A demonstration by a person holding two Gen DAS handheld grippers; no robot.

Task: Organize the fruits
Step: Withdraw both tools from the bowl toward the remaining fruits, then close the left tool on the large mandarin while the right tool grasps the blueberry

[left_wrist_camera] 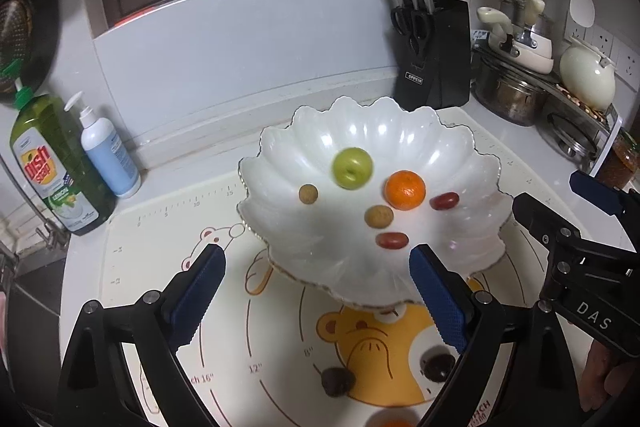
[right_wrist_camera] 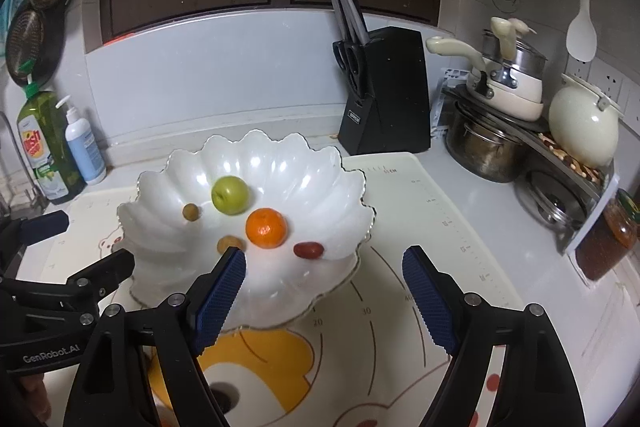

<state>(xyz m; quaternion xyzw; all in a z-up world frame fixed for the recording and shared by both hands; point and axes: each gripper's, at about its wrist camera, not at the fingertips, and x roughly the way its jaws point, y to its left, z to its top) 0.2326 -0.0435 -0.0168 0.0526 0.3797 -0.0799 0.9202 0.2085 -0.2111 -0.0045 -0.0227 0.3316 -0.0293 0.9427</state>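
Both grippers level, aimed at scalloped bowl (left_wrist_camera: 460, 147). Left gripper (left_wrist_camera: 316, 263) and right gripper (right_wrist_camera: 324, 265): jaws wide apart, empty, at bowl's near rim. Green apple (left_wrist_camera: 352, 167), orange (left_wrist_camera: 404, 189) inside bowl.

I see the white countertop (right_wrist_camera: 472, 211) carrying a bear-print mat (right_wrist_camera: 420, 307), knife block (right_wrist_camera: 384, 95), soap bottles (left_wrist_camera: 108, 151) and stacked pots (right_wrist_camera: 492, 143).
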